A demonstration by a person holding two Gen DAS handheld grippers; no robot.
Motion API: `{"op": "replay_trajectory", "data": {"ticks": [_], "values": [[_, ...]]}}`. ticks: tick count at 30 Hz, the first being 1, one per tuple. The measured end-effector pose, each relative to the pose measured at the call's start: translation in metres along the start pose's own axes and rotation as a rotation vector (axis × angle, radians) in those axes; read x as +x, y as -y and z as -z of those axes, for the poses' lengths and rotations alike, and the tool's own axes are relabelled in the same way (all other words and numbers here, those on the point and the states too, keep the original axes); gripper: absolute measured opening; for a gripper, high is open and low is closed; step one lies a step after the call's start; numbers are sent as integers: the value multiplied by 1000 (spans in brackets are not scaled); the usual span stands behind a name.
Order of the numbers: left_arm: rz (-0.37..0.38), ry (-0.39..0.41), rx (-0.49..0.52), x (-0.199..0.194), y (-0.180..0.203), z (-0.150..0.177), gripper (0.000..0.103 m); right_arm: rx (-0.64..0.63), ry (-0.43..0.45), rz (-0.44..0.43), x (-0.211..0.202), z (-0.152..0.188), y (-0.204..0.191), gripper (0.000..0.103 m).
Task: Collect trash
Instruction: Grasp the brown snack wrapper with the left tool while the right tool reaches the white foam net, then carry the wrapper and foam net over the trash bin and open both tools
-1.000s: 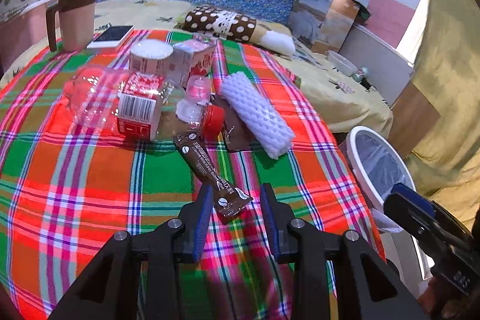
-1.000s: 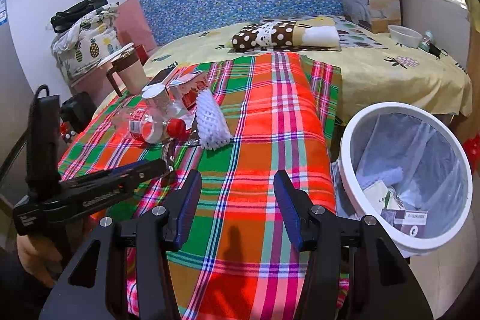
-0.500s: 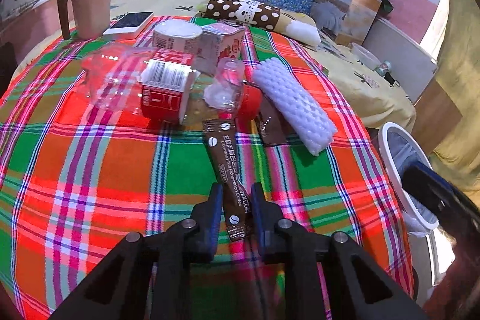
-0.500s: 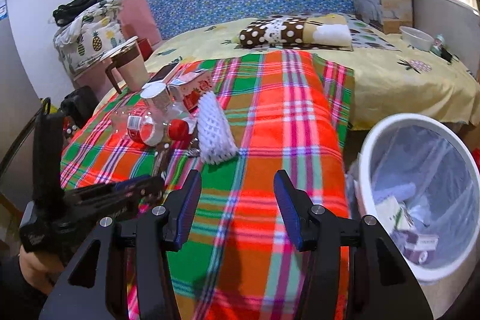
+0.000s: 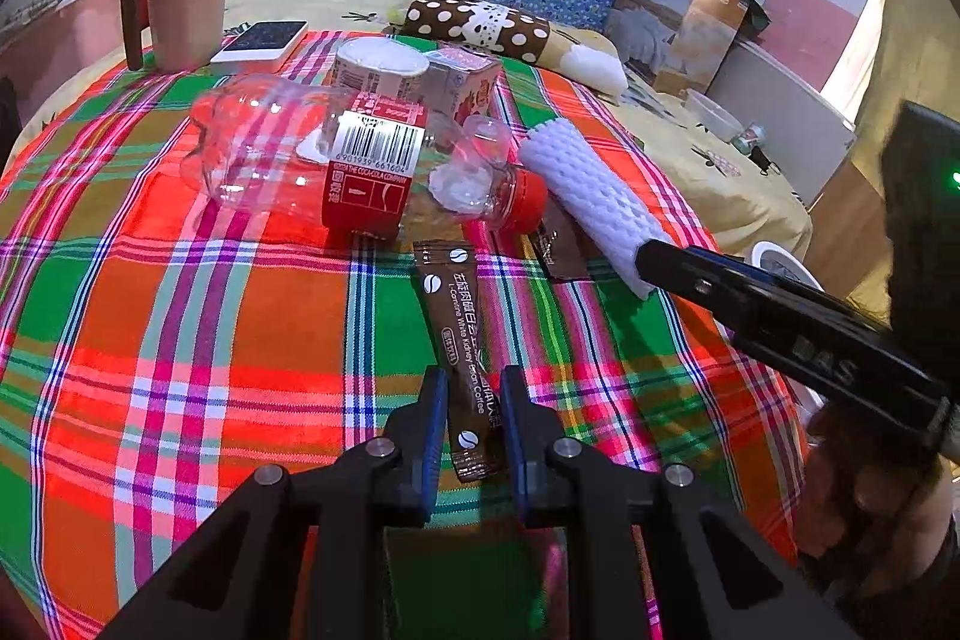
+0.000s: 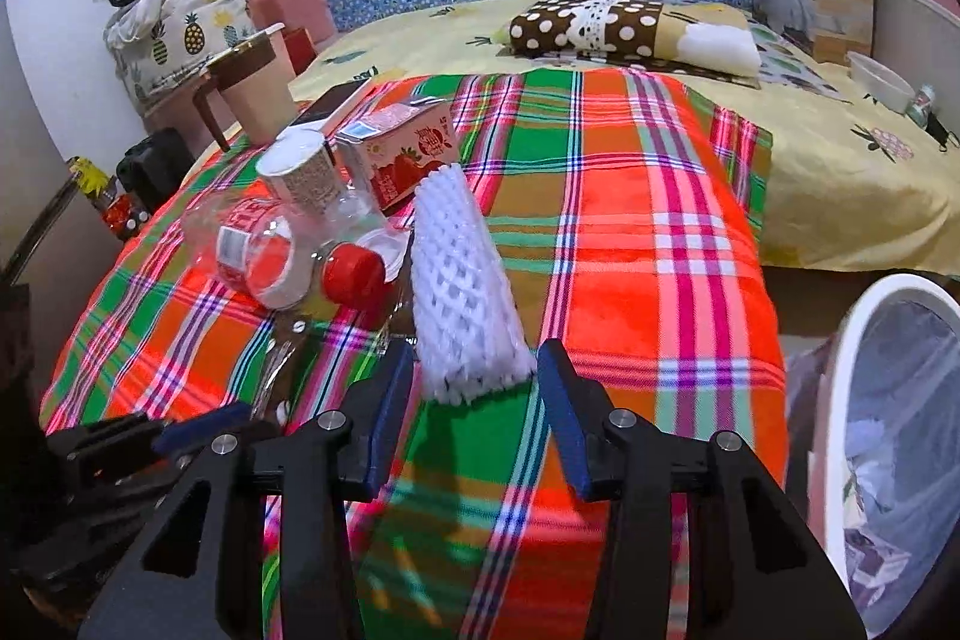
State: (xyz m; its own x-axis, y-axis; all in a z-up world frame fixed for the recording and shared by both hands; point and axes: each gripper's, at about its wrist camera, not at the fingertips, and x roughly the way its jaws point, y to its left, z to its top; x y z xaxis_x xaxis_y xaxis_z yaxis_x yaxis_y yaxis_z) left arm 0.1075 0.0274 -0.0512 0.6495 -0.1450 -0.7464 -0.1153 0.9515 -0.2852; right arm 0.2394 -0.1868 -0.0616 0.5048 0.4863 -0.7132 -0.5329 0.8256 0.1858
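On the plaid cloth (image 5: 180,328) lies a brown coffee sachet (image 5: 456,304); my left gripper (image 5: 471,391) is shut on its near end. A white foam net sleeve (image 6: 459,268) lies to its right. My right gripper (image 6: 474,370) straddles the sleeve's near end with its jaws closing, and a thin gap still shows on each side. A clear cola bottle (image 5: 300,154) with a red cap lies behind the sachet, next to a yogurt cup (image 6: 300,172) and a strawberry milk carton (image 6: 408,148). A second dark wrapper (image 5: 561,244) lies half under the sleeve.
A white bin (image 6: 864,316) with a plastic liner and some trash stands off the cloth's right edge. A mug (image 5: 186,4) and a phone (image 5: 261,40) sit at the far left. A polka-dot pillow (image 6: 594,25) lies on the yellow bedding beyond.
My left jaws went from open around the sachet to shut on it. My right gripper swung left from the bin side to the foam sleeve and its jaws narrowed.
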Motion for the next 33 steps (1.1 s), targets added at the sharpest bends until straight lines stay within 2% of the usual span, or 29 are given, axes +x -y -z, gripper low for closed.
{"op": "replay_trajectory", "data": {"ticks": [5,11,19,33], "values": [[13,-1,1,2,-2,-1,18,9,-39,-7,11,-1,0,35],[11,0,3,1,-1,-1,18,10,-23,1,3,2,-4,21],[10,9,13,-7,7,5,18,39,7,-6,-17,11,0,19],[56,42,75,-31,40,14,18,97,52,32,-53,31,11,19]]}}
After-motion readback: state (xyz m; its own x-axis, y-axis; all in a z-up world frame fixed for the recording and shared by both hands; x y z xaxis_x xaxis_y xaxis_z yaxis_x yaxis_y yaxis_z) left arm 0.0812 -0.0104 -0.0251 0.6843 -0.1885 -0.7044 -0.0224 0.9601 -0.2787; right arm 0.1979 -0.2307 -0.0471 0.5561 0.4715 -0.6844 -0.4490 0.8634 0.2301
